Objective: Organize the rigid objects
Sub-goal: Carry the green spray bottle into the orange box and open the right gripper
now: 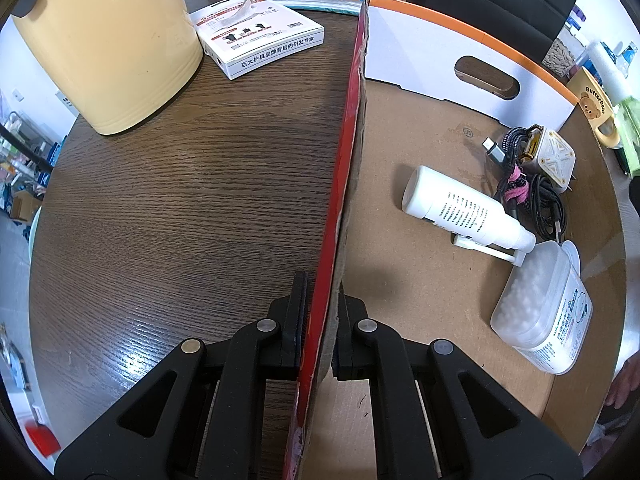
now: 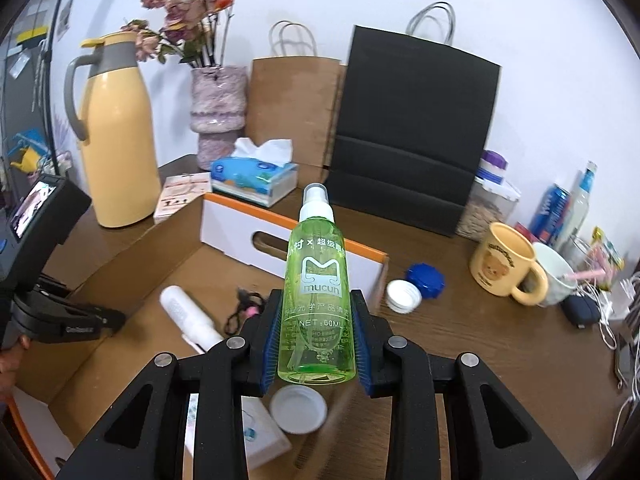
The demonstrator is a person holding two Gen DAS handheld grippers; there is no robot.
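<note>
In the right wrist view my right gripper (image 2: 316, 298) is shut on a green spray bottle (image 2: 318, 280), held with its white nozzle pointing away, above the open cardboard box (image 2: 236, 220). In the left wrist view my left gripper (image 1: 320, 320) is shut on the box's red-faced side wall (image 1: 348, 160). On the box floor lie a white spray bottle (image 1: 464, 210), a cable bundle with a charger (image 1: 536, 176) and a clear tub of cotton swabs (image 1: 544, 312). The left gripper's body (image 2: 52, 312) shows at the left of the right wrist view.
On the wooden table stand a yellow jug (image 2: 116, 140), a vase of flowers (image 2: 216, 112), a tissue pack (image 2: 256, 178), paper bags (image 2: 412, 136), a bear mug (image 2: 504, 264) and a white cup (image 2: 556, 276). A blue cap (image 2: 426, 274) and a white cap (image 2: 402, 296) lie beside the box. A white carton (image 1: 260, 36) lies near the jug.
</note>
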